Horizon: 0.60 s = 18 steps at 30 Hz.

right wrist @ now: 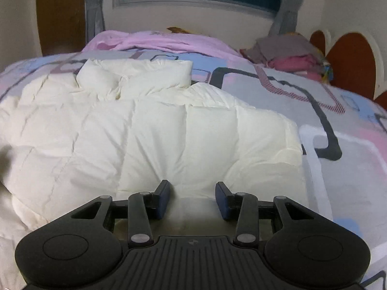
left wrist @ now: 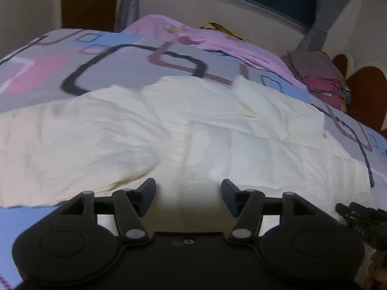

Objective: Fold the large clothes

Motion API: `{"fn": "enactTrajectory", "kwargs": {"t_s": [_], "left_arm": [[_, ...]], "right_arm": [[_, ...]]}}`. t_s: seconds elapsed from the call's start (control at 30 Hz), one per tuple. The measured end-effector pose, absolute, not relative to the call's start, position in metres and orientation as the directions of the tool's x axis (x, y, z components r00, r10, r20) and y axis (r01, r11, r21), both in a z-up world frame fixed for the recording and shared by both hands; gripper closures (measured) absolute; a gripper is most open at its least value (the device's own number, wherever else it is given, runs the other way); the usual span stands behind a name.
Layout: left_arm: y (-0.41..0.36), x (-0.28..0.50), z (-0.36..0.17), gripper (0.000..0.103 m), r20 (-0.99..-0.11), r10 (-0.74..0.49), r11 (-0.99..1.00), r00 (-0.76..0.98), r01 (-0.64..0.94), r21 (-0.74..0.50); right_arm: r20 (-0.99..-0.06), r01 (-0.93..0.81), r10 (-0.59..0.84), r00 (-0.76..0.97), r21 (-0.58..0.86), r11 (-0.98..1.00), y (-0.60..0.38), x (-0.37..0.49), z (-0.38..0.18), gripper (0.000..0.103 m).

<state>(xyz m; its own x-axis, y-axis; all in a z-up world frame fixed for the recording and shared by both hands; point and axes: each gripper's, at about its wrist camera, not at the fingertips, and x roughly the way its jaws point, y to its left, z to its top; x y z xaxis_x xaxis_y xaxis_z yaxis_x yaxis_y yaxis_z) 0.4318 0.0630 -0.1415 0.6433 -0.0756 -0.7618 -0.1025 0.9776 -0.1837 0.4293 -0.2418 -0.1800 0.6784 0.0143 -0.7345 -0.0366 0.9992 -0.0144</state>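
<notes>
A puffy white quilted jacket (right wrist: 150,130) is lying spread across the patterned bedspread (right wrist: 338,111), partly folded over itself, and both tools are hovering at its near edge. The left gripper (left wrist: 188,197) and the right gripper (right wrist: 192,199) are gaping wide with nothing between their jaws. I'd say they're lining up for a fold, needing to pinch the near hem and carry it across.

a cream-white quilted puffer jacket (right wrist: 150,130) lies spread flat on the bed's patterned cover (right wrist: 338,111). it is puffy and creased, with a padded part folded across its far end.
</notes>
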Motion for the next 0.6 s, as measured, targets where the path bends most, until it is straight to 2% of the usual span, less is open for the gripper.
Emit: {"fn": "enactTrajectory", "kwargs": {"t_s": [0.1, 0.23, 0.4, 0.6], "left_arm": [[0.088, 0.419, -0.138, 0.042, -0.754, -0.039, 0.973, 0.656, -0.147, -0.179], [0.124, 0.404, -0.136, 0.038, -0.762, 0.000, 0.960, 0.647, -0.214, -0.181], [0.177, 0.381, -0.133, 0.036, -0.767, 0.064, 0.929, 0.638, -0.319, -0.187], [0.243, 0.354, -0.135, 0.035, -0.778, 0.132, 0.866, 0.614, -0.453, -0.210]], "right_arm": [[-0.702, -0.042, 0.068, 0.708, 0.054, 0.998, -0.233, 0.426, -0.162, 0.062], [-0.674, -0.139, 0.171, 0.718, 0.102, 0.985, -0.189, 0.423, -0.147, 0.062], [-0.670, -0.257, 0.276, 0.690, 0.129, 0.958, -0.124, 0.426, -0.144, 0.062], [-0.677, -0.328, 0.322, 0.662, 0.126, 0.936, -0.065, 0.436, -0.150, 0.062]]}}
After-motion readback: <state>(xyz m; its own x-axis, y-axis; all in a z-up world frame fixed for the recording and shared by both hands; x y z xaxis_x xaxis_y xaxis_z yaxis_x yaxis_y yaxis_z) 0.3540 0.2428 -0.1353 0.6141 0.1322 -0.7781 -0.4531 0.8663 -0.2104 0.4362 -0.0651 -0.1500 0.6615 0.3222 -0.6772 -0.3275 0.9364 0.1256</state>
